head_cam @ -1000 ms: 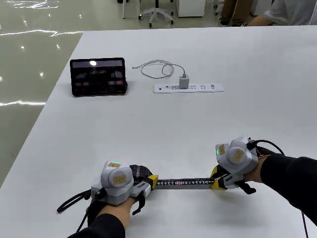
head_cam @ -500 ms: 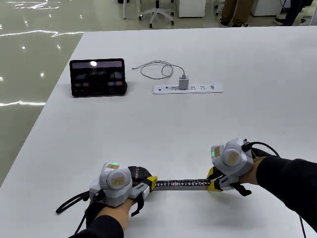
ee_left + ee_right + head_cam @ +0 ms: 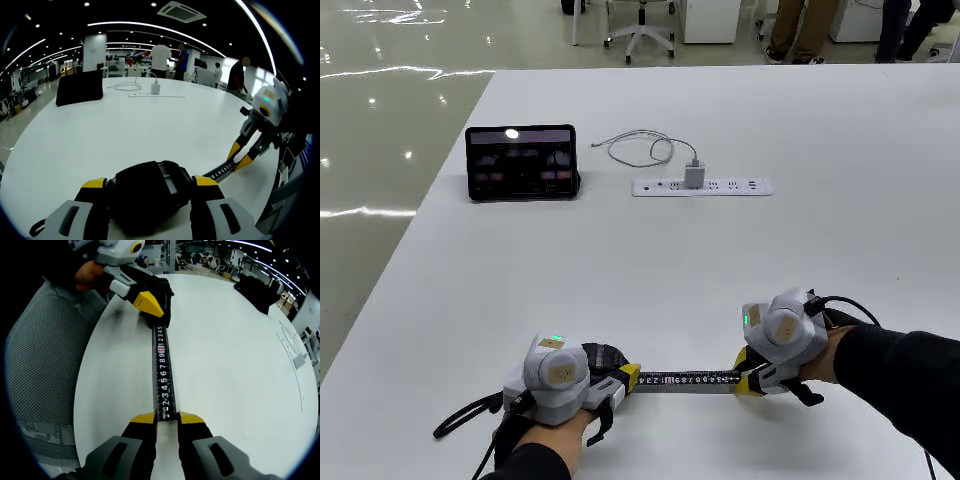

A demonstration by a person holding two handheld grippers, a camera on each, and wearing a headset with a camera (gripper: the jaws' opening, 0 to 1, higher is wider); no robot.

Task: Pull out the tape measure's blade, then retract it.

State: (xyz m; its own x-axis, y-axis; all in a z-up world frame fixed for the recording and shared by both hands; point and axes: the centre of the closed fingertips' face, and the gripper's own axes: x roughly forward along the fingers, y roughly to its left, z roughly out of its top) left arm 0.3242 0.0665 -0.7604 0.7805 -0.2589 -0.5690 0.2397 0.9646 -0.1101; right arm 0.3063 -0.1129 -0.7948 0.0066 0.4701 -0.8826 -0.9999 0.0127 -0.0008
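The black tape measure case (image 3: pixel 150 192) (image 3: pixel 605 359) rests on the white table near its front edge, with my left gripper (image 3: pixel 150 183) (image 3: pixel 620 377) shut on its sides. Out of it runs the dark numbered blade (image 3: pixel 164 372) (image 3: pixel 685 379) (image 3: pixel 222 171), lying flat and pointing right. My right gripper (image 3: pixel 166 416) (image 3: pixel 748 360) is shut on the blade's free end. In the right gripper view the case (image 3: pixel 159 292) lies at the blade's far end, held by the left gripper's yellow-tipped fingers (image 3: pixel 145 301).
A dark tablet (image 3: pixel 521 161) stands propped at the back left. A white power strip (image 3: pixel 700 186) with a charger and a coiled cable (image 3: pixel 640 149) lies behind the middle. The table's left edge (image 3: pixel 410 240) drops to the glossy floor. People stand far behind.
My right gripper has moved left toward the case, and the exposed blade is shorter than a second ago. The left gripper and case have stayed put.
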